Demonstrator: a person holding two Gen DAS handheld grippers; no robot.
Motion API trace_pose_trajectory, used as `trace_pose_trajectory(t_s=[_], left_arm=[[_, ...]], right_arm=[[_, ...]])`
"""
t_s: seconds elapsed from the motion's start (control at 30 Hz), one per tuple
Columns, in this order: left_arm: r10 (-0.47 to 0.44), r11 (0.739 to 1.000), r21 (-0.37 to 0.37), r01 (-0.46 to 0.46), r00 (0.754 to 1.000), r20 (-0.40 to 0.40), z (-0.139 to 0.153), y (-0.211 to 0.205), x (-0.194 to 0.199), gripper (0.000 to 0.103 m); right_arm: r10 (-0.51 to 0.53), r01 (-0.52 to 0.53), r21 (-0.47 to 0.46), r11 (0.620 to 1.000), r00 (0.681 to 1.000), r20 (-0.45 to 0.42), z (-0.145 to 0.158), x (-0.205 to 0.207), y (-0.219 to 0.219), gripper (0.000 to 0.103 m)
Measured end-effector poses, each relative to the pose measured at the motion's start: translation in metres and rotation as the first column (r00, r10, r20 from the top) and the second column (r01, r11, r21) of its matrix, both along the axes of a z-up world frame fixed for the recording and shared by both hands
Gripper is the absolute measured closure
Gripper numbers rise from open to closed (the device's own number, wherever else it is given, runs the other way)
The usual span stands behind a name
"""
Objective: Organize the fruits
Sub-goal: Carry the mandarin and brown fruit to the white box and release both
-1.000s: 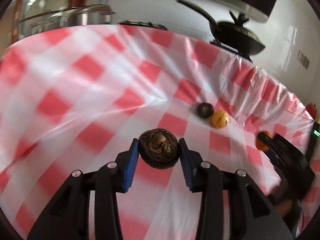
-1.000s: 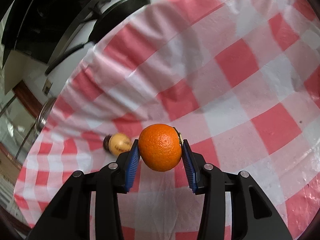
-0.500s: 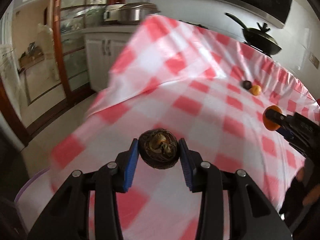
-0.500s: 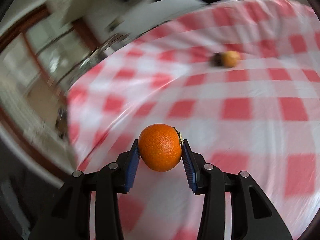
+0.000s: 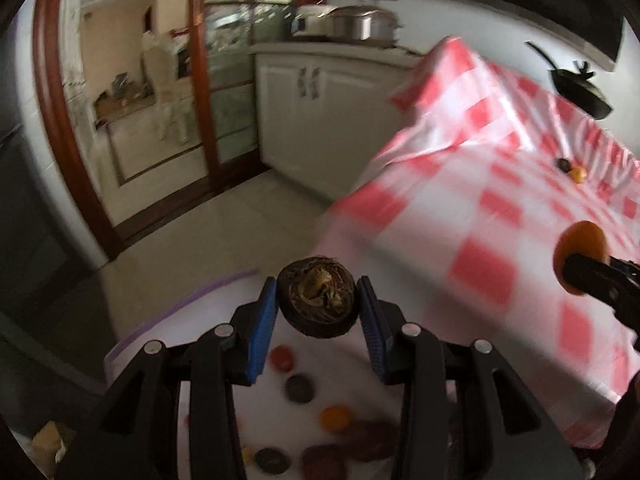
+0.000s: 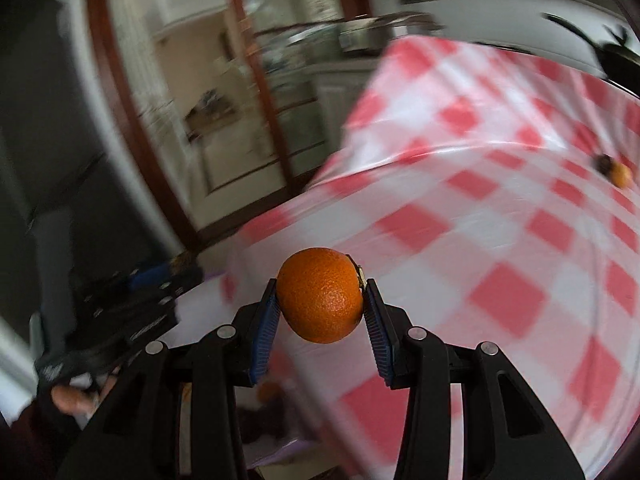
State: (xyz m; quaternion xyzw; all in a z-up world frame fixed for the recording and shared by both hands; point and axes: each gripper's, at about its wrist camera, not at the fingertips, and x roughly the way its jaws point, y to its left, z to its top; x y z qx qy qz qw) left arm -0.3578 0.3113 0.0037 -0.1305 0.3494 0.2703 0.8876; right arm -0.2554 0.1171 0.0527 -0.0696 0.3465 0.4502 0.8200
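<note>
Left wrist view: left gripper, blue pads clamped on a dark brown wrinkled fruit, held above a white purple-edged container just beside the checked tablecloth. Blurred red, dark and orange fruits lie in the container.

Right wrist view: right gripper, pads pressed on an orange, over the tablecloth's near edge. Far across the tablecloth, a dark fruit touches a small orange fruit.
</note>
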Motion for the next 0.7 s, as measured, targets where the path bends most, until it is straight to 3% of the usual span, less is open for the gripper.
trace_pose_trajectory(t_s=[0.1, 0.27, 0.47, 0.7], left_arm=[[0.047, 0.998, -0.036, -0.048, 0.998, -0.047, -0.022, 0.017, -0.019, 0.063], [0.092, 0.990, -0.096, -0.104, 0.989, -0.120, -0.056, 0.037, -0.041, 0.063], [0.107, 0.981, -0.127, -0.144, 0.960, -0.259, -0.101, 0.051, -0.045, 0.062], [0.100, 0.971, -0.171, -0.168, 0.931, -0.352, -0.139, 0.055, -0.042, 0.062]], right_arm=[[0.122, -0.121, -0.049, 0.991, 0.992, 0.011, -0.015, -0.031, 0.027, 0.061], [0.277, -0.277, -0.170, 0.946, 0.961, -0.024, -0.055, -0.075, 0.062, 0.061], [0.350, -0.375, -0.294, 0.879, 0.927, -0.137, -0.107, -0.101, 0.084, 0.061], [0.417, -0.480, -0.339, 0.809, 0.875, -0.245, -0.134, -0.116, 0.100, 0.061]])
